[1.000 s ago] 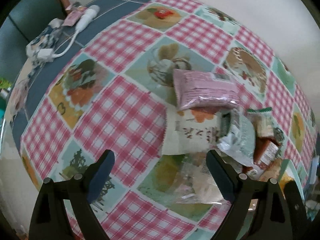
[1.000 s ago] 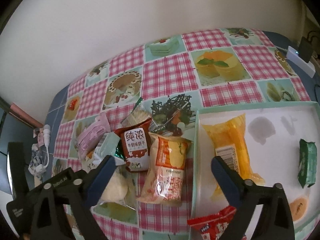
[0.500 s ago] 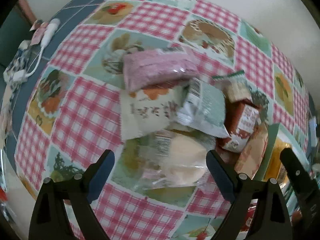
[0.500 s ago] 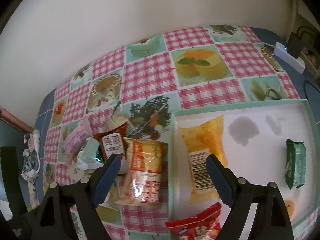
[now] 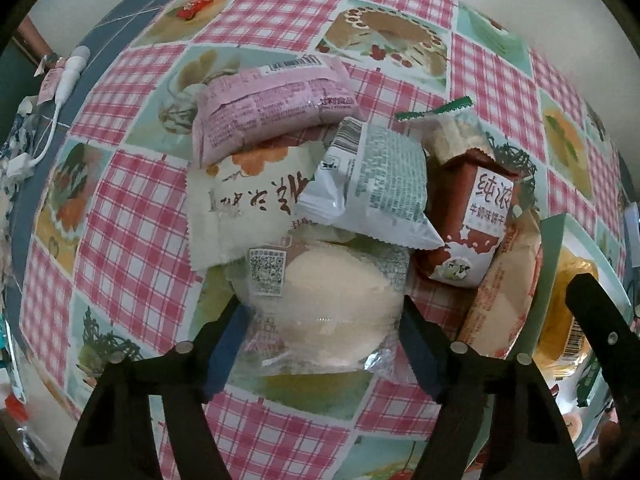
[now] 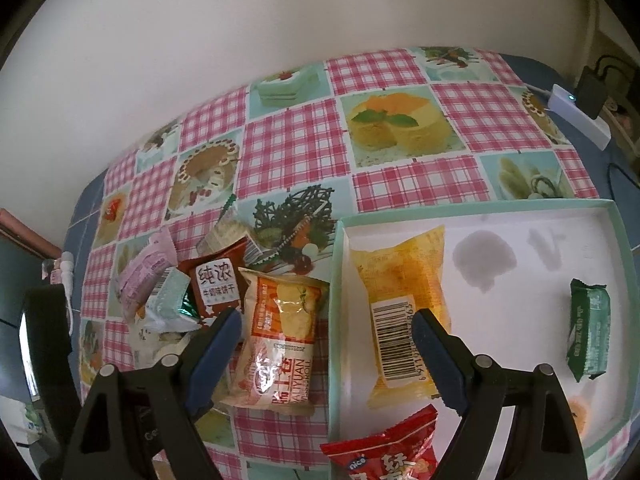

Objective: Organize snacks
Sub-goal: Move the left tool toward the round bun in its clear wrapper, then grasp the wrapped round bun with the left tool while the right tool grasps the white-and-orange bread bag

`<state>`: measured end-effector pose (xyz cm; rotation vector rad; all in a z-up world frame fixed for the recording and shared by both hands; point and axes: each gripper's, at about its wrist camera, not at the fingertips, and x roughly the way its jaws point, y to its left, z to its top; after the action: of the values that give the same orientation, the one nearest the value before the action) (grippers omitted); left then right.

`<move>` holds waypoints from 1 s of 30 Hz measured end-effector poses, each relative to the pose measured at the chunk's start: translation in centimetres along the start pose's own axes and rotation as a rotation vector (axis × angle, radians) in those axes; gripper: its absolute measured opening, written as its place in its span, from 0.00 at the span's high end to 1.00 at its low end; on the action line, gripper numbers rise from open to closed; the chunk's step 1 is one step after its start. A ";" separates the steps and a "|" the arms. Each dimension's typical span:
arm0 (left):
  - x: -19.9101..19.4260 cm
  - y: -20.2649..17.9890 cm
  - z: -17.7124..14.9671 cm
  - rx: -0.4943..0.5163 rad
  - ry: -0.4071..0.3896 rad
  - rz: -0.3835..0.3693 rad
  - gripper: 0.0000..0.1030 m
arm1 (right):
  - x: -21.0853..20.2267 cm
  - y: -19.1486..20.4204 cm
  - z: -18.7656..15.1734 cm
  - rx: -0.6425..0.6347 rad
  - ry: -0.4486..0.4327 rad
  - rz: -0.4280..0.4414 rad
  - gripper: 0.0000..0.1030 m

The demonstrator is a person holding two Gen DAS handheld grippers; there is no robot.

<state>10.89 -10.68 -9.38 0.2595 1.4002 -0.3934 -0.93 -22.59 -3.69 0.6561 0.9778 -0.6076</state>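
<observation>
We are working over a desk (image 6: 400, 76) against a plain pale wall, covered in a slick pink-check cloth printed with cakes; packets should slide on it easily. At its right side lies a shallow mint-rimmed tray (image 6: 618, 264) that already has a yellow packet (image 6: 400, 284), a green packet (image 6: 590, 328) and a red packet (image 6: 380, 452) in it.

Just left of the tray sits the snack pile. At its near edge lies our likely target, a round pale bun in a clear wrapper (image 5: 328, 304), partly under a white packet (image 5: 372, 188). We judge it light, soft and slippery, best pinched gently across its middle.

The left gripper (image 5: 320, 344) straddles it, jaws closing, pads not visibly pressing. The right gripper (image 6: 328, 356), empty and also narrowing, hangs over the tray rim and an orange packet (image 6: 284, 336).
</observation>
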 end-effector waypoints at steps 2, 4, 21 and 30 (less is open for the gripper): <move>-0.1 0.4 0.0 -0.015 0.007 -0.007 0.29 | -0.2 0.2 0.0 -0.004 0.001 0.010 0.20; -0.2 1.1 0.0 -0.032 0.010 -0.006 0.29 | -0.4 0.5 0.0 -0.006 -0.004 0.027 0.22; -0.9 6.1 -0.3 -0.121 0.031 -0.001 0.29 | 2.5 3.0 -1.8 -0.071 0.105 0.088 0.45; -0.1 5.5 0.2 -0.149 0.033 0.012 0.29 | 3.6 3.1 -2.2 -0.055 0.114 0.056 0.48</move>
<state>13.32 -5.78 -9.56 0.1531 1.4516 -0.2739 1.71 -19.56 -7.09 0.6728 1.0755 -0.4969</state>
